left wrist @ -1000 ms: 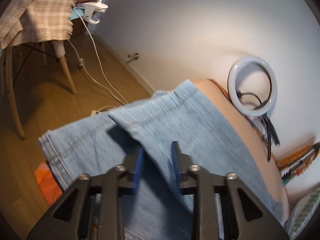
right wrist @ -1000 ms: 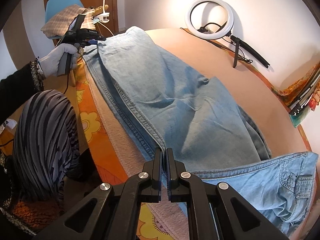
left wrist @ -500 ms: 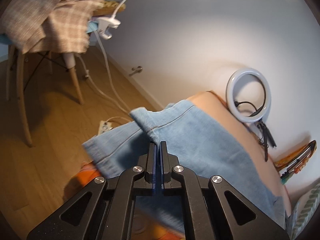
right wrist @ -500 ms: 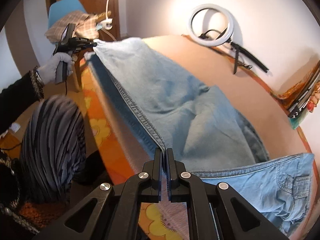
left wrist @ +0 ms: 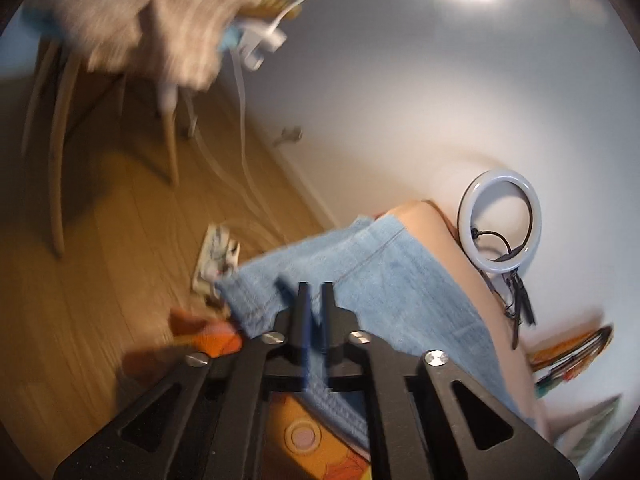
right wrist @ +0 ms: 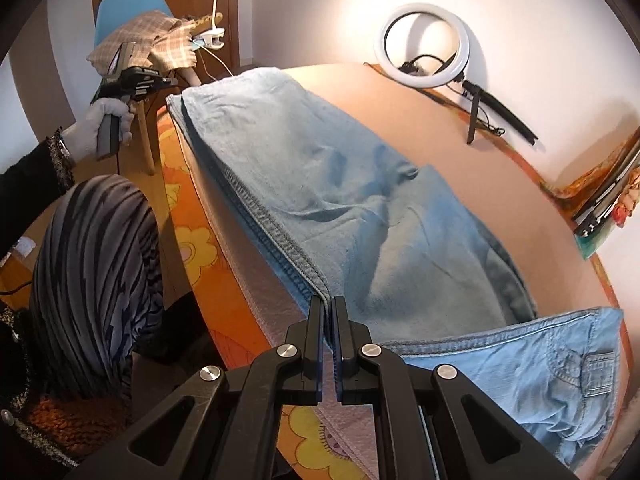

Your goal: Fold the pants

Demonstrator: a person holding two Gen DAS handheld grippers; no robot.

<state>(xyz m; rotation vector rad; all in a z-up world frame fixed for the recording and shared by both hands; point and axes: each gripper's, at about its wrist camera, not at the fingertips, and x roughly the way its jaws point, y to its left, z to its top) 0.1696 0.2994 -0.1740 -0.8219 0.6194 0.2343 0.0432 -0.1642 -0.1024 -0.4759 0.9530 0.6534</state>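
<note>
Light-blue denim pants (right wrist: pixel 360 200), orange flowered cloth (right wrist: pixel 188 216), beige plaid blanket (right wrist: pixel 152 40), white ring light (right wrist: pixel 422 46)

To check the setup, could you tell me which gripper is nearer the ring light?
Left. The left gripper is at the hem end near the ring light; the right gripper is farther down the pants.

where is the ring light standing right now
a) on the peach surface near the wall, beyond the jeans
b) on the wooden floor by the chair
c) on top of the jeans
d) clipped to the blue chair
a: in the right wrist view the ring light stands on the peach surface by the wall, apart from the jeans.
</note>
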